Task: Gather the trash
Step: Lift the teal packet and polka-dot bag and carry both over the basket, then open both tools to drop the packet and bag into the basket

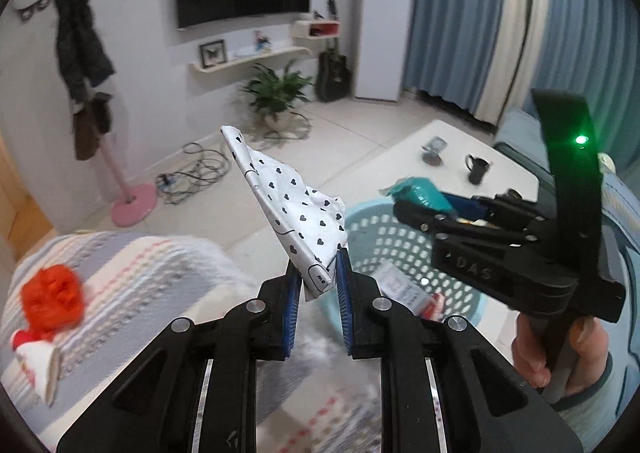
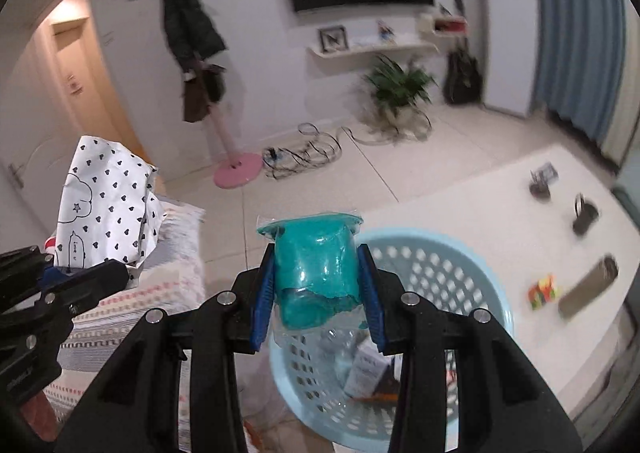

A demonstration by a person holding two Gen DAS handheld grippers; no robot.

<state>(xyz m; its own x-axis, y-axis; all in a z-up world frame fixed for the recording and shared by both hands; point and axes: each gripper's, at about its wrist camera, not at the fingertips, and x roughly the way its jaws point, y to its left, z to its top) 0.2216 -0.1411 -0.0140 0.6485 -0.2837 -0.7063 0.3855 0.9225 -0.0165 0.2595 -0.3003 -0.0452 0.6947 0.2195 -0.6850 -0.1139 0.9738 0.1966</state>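
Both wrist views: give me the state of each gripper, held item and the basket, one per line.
Left gripper: shut on white heart-print paper bag, held aloft.
Right gripper: shut on teal-filled clear plastic bag, above basket.
Light blue perforated plastic basket: upright, some trash already inside.

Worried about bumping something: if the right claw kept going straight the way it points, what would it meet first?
Probably bare floor past the blue basket's left rim; the right claw holds a teal packet. Depth is unclear.

Basket [image 2: 452, 253] contents beneath right gripper [image 2: 318, 277] are lying partly hidden behind teal packet [image 2: 316, 269]; table items [image 2: 588, 285] rightward are blurring, unidentifiable.
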